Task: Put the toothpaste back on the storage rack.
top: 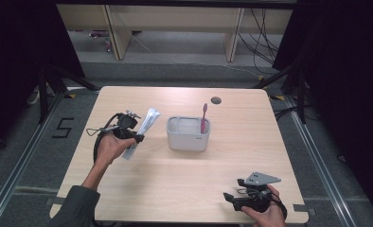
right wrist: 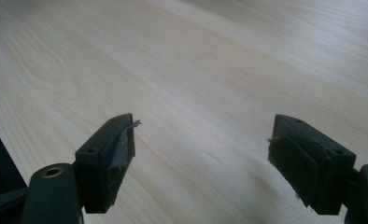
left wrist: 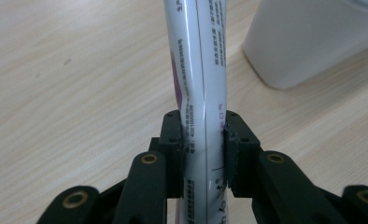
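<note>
Grey bin (top: pixel 188 140) with toothbrush (top: pixel 203 118) flanks the left gripper (top: pixel 136 138), jaws clamping a toothpaste tube (left wrist: pixel 198 70); right gripper (right wrist: pixel 201 154) jaws apart.

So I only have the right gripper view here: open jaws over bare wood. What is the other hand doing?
Observer: The left gripper is shut on a white toothpaste tube, lifted off the table.
Operator: Anything else on the table?
Observer: A pale grey container sits near the middle, just right of the tube in the high view.
Operator: Is it empty?
Observer: No, a pink toothbrush stands upright in it at its right end.
Operator: And where is my gripper?
Observer: The right gripper rests low at the table's near right corner, well away from the container.
</note>
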A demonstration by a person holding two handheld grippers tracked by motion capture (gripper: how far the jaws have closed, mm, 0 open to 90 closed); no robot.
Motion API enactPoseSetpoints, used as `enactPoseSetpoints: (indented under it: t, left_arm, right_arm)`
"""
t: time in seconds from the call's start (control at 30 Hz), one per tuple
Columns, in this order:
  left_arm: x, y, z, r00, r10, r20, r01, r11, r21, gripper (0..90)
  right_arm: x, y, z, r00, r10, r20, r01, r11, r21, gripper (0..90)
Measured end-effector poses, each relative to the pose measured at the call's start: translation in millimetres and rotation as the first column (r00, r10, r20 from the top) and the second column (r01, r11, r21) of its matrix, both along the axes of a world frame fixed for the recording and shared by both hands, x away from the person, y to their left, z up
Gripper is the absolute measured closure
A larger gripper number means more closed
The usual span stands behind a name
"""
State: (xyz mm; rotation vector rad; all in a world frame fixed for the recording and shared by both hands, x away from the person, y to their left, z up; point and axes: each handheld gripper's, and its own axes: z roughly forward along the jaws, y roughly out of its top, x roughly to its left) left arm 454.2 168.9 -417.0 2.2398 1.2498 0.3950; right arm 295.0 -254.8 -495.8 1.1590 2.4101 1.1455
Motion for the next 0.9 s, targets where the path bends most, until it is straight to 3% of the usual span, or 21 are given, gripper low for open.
enactPoseSetpoints:
  t: [0.03, 0.13, 0.37, 0.4, 0.53, 0.57, 0.9]
  left_arm:
    - [0.0, 0.0, 0.0, 1.0000, 0.000, 0.000, 0.000, 1.0000, 0.000, 71.9]
    - [-3.0, -2.8, 7.6, 0.9980, 0.011, 0.063, -0.008, 0.9990, -0.043, 71.9]
    - [-7.0, -5.9, 18.0, 0.9950, -0.002, 0.100, 0.012, 0.9951, -0.098, 71.7]
    - [-9.0, -6.5, 21.0, 0.9925, 0.001, 0.122, 0.014, 0.9930, -0.117, 71.8]
    - [-11.0, -7.3, 25.3, 0.9879, 0.002, 0.155, 0.021, 0.9890, -0.146, 71.8]
    - [-12.2, -9.7, 26.6, 0.9831, 0.022, 0.182, 0.012, 0.9827, -0.185, 71.8]
    - [-13.4, -17.3, 33.9, 0.9681, 0.025, 0.249, 0.038, 0.9685, -0.246, 71.7]
  right_arm:
    - [0.0, 0.0, 0.0, 1.0000, 0.000, 0.000, 0.000, 1.000, 0.000, 23.3]
    - [0.5, -0.4, -0.3, 1.0000, -0.001, 0.002, 0.001, 1.000, -0.003, 23.2]
    - [-0.6, 0.7, -0.4, 0.9998, -0.010, -0.016, 0.010, 1.000, 0.013, 23.2]
    - [0.6, -0.6, -0.2, 1.0000, 0.002, 0.001, -0.002, 1.000, 0.001, 23.1]
    - [-0.5, 0.3, -0.1, 0.9999, -0.010, -0.013, 0.010, 1.000, 0.008, 23.2]
    - [-0.6, 0.2, 0.0, 0.9999, -0.008, -0.012, 0.008, 1.000, 0.007, 23.2]
    - [-0.8, 0.2, 0.1, 0.9998, -0.011, -0.016, 0.011, 1.000, 0.011, 23.2]
